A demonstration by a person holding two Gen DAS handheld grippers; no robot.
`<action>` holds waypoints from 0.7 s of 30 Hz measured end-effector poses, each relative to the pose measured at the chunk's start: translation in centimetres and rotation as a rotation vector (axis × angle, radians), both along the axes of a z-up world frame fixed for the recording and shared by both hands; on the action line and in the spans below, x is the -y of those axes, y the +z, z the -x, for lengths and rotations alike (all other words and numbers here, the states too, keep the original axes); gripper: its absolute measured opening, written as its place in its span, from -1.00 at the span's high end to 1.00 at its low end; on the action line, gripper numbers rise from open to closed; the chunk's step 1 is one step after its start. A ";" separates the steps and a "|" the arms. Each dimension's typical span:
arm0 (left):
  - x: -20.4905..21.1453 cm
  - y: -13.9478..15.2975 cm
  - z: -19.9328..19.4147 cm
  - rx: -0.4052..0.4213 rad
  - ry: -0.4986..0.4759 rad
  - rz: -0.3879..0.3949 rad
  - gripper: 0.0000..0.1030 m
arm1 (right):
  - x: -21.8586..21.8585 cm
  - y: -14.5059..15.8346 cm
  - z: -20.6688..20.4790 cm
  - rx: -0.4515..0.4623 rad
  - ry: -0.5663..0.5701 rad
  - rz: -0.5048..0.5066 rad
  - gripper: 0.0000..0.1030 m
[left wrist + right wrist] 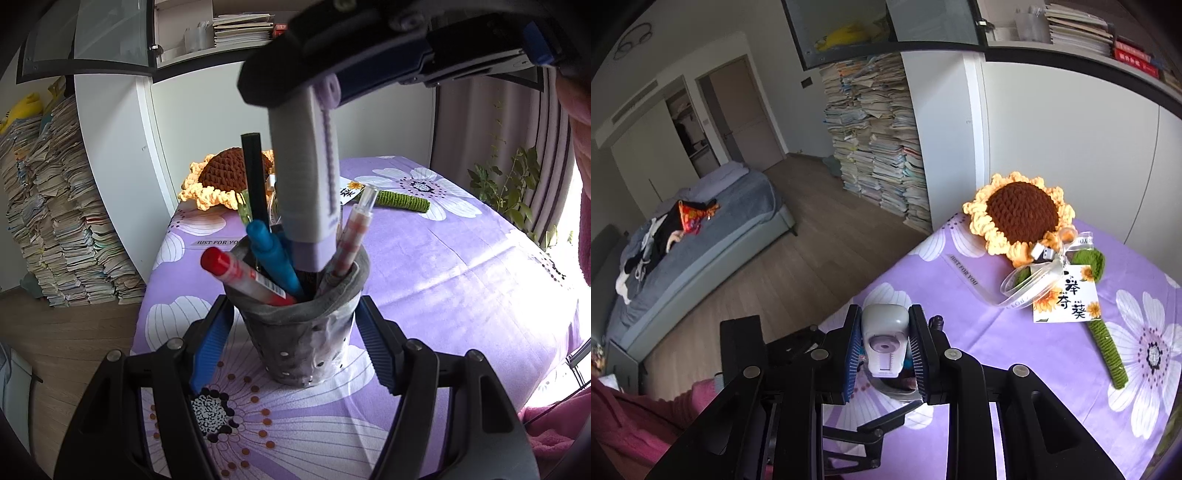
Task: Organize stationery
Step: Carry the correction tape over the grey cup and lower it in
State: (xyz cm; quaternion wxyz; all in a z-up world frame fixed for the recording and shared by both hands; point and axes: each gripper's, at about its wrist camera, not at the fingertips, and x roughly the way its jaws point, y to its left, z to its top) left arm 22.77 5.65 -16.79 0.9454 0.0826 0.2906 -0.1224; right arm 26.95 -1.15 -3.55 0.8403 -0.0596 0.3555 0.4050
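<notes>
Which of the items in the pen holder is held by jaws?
The white-and-lilac correction tape, the widest item. The right gripper clamps its top; the pens merely lean inside the pen holder.

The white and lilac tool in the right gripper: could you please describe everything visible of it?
The tool is a slim white plastic body with a lilac slider track down one side and a lilac lower end, perhaps a utility knife or a correction tape. It hangs nearly upright, the right gripper shut on its top. Its lower end dips into the grey cup among the pens; whether it touches them is unclear. The left gripper flanks the cup, open.
</notes>
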 end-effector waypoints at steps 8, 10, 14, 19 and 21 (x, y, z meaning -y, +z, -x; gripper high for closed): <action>0.3 -0.3 -0.1 -0.003 -0.002 -0.022 -0.30 | 0.4 -1.2 1.3 0.094 0.026 0.026 0.48; 0.4 -0.4 0.0 -0.004 -0.004 -0.024 -0.30 | 0.6 -1.4 1.2 0.086 0.029 0.022 0.48; 0.3 -0.2 0.0 0.000 0.002 -0.015 -0.30 | 0.7 -1.8 0.4 0.040 0.038 0.030 0.48; -0.1 -0.2 -0.2 -0.015 0.004 0.019 -0.32 | -0.3 -3.0 -1.2 -0.053 0.057 0.078 0.48; -0.1 -0.2 -0.3 -0.018 0.006 0.027 -0.33 | -0.7 -3.2 -1.5 -0.067 0.065 0.096 0.48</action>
